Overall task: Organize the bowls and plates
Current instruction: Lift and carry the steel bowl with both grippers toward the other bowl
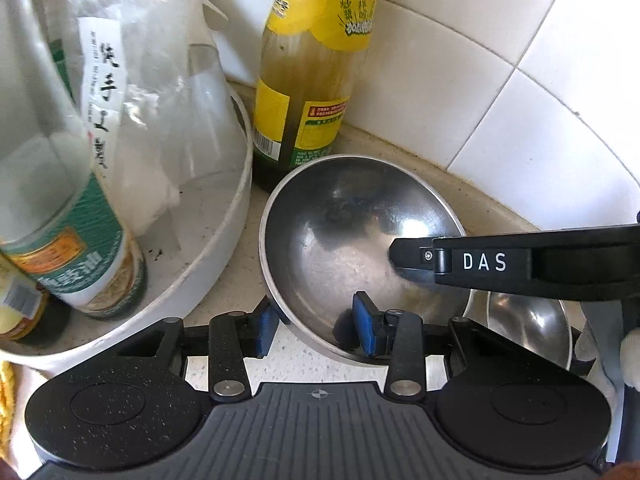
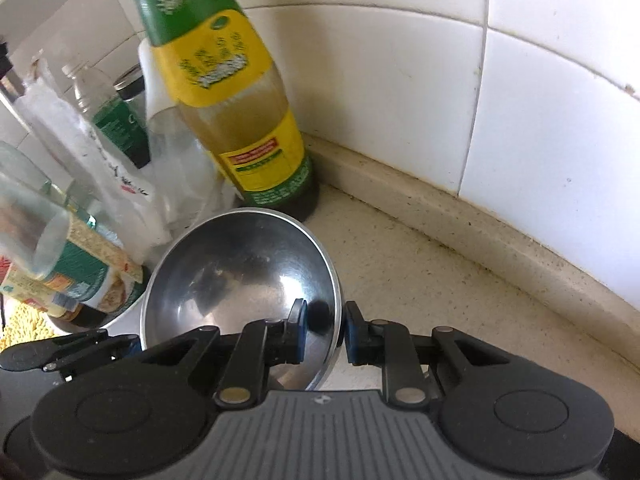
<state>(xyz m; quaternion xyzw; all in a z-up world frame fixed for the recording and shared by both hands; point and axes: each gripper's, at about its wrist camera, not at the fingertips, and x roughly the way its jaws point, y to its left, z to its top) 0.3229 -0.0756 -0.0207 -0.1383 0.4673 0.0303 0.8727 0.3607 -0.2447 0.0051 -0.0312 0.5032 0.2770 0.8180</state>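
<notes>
The steel bowl [image 1: 360, 256] sits tilted on the speckled worktop [image 2: 420, 280] in the tiled corner, its far rim close to the yellow-labelled sauce bottle [image 1: 308, 80] and its left side just beside the white round tray [image 1: 224, 248]. Both grippers have it by the rim. The left gripper [image 1: 316, 330] has its jaws pinched on the near-left wall of the bowl, one blue pad inside and one outside. The right gripper [image 2: 323, 330] pinches the right-hand rim the same way, one pad against the shiny inside and the other on the outer wall. In the left wrist view the right gripper's finger reaches across the bowl from the right.

A second, smaller steel bowl [image 1: 528, 328] shows low at the right of the left wrist view, partly hidden behind the right gripper; whether it touches the first bowl cannot be told. The tray holds a green-labelled bottle [image 1: 92, 264], a clear plastic bag [image 1: 132, 92] and other jars, all crowded together.

As for progress, the sorting looks barely begun: one bowl is gripped but does not look lifted clear, the other lies loose, and no stack is visible. No plates appear in either view.
</notes>
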